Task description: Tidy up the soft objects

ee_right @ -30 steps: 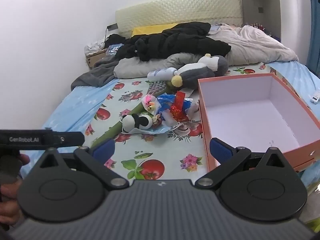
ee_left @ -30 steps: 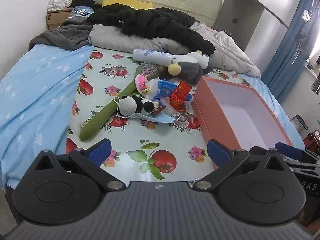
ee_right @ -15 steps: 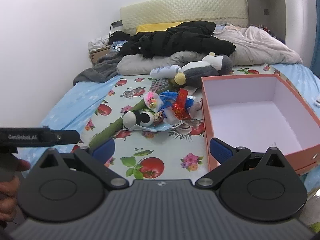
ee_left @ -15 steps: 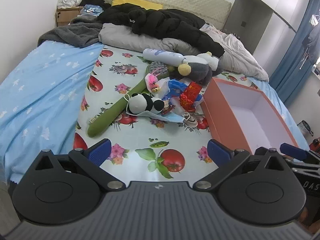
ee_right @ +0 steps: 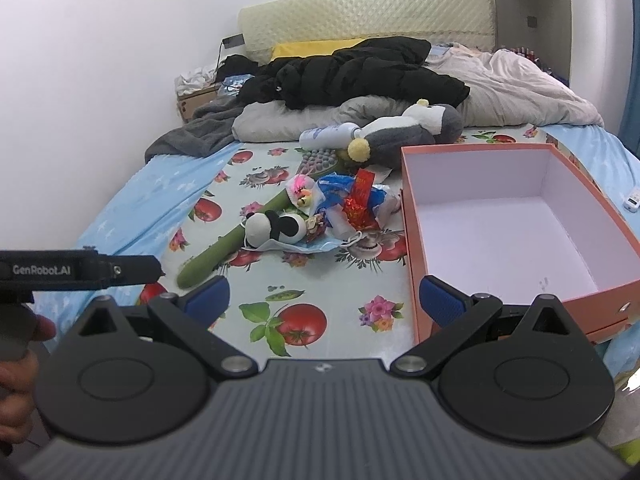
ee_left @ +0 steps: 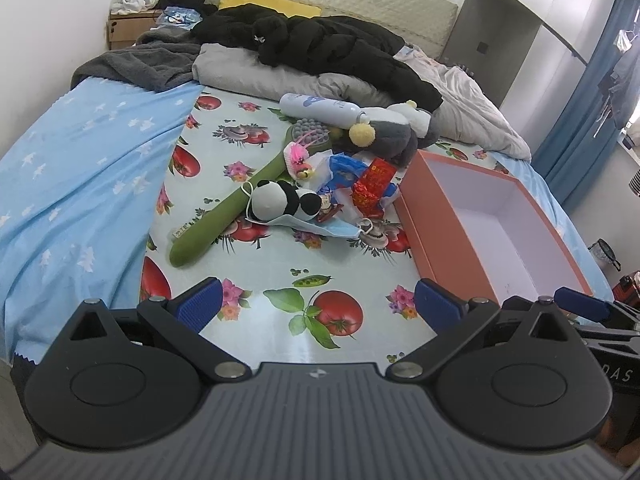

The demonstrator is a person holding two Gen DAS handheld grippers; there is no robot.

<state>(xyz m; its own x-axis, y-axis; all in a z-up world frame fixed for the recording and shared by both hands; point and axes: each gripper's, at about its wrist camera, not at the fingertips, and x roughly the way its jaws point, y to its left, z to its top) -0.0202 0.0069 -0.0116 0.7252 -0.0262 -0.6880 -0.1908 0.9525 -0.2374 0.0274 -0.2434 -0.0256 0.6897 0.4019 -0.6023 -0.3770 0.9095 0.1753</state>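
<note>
Bed with a fruit-print sheet (ee_left: 280,280): left gripper (ee_left: 316,304) hangs wide open and empty, panda plush (ee_left: 280,200) piled beside the orange box (ee_left: 448,248). Right gripper (ee_right: 324,296) likewise gaping, empty; face mask (ee_right: 296,246) loops could snag the panda.

Even soft daylight, sharp focus, faint shadows, fisheye-bent edges

Both wrist cameras look from bed foot toward headboard, well back from toys. Left views from left; right nearer orange open cardboard box (ee_right: 516,216). Shared: black-and-white plush panda (ee_left: 280,202), box.
</note>
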